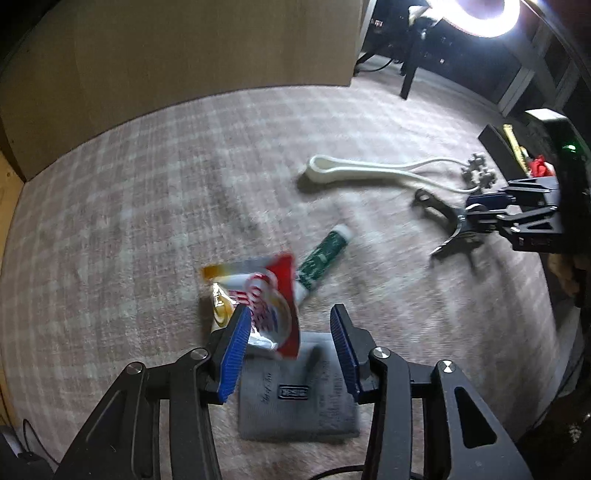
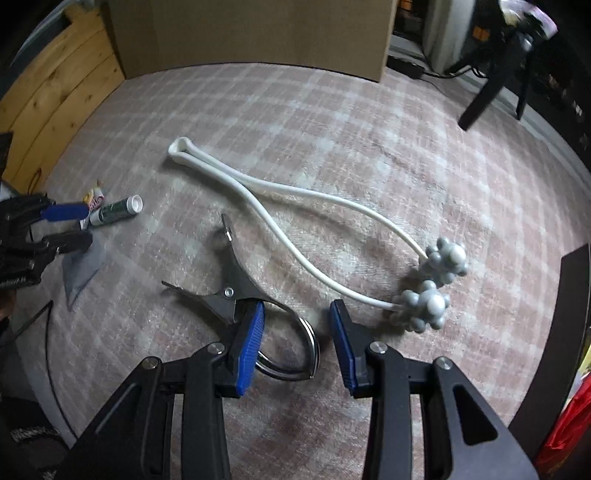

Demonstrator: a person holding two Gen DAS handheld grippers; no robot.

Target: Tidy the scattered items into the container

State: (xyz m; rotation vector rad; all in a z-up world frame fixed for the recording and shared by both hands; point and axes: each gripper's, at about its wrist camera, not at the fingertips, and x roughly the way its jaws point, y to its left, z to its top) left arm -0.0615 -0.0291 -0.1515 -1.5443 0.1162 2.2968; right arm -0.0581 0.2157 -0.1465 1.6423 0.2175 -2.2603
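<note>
From the left wrist view, the left gripper [image 1: 288, 332] points down and forward over a carpet [image 1: 147, 206], its jaws spread wide with nothing clamped between them. A crinkled foil snack packet [image 1: 258, 295], red, white and yellow, stands tilted just beside the left blue pad [image 1: 232, 354], overlapping it in the picture; whether they touch cannot be told. Under the jaws lies a flat grey cloth pouch [image 1: 295, 406] with a small dark label. Behind the packet a green tube [image 1: 321, 258] with a white cap lies on its side. Further off rests a white massager [image 1: 369, 171], a long looped plastic handle. At the right edge the right gripper [image 1: 476, 218] reaches low over a black metal clamp [image 1: 439, 210]. The carpet is pale pink with a woven check pattern; a large cardboard box [image 1: 184, 55] stands at its far edge, and a ring light [image 1: 480, 14] glows at the top right.

From the right wrist view, the right gripper [image 2: 297, 332] is also wide open and grasps nothing. The clamp [image 2: 229, 284] lies partly under its left pad, a shiny curved steel handle between the jaws. The massager [image 2: 295, 206] stretches across the carpet [image 2: 369, 129], ending in two knobbly grey rollers near the right pad. At far left the left gripper [image 2: 66, 225] hovers by the tube [image 2: 118, 210] and the pouch [image 2: 83, 269]. A dark container wall [image 2: 554, 332] rises at the right edge.
</note>
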